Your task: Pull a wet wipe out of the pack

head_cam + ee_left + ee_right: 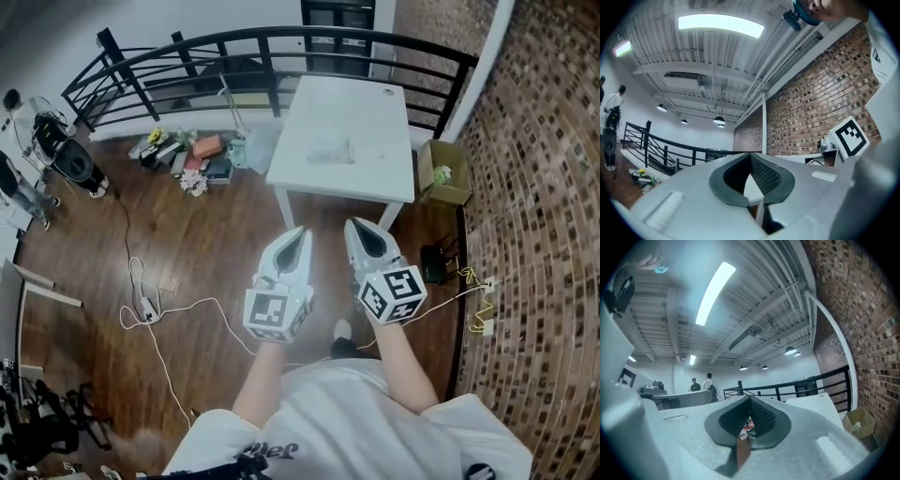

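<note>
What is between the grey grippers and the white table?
Only bare brown wooden floor separates the left gripper, right gripper and white table; head view.

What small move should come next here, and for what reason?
Probably step closer to the white table. The left gripper and right gripper are shut, empty, and short of its edge, and a pale flat thing, perhaps the pack, lies on top.

left gripper [302,230], right gripper [352,223]: 2 | table [356,103]: 1 | cardboard box [429,167]: 1 | distant people [710,381]: seemingly 2
</note>
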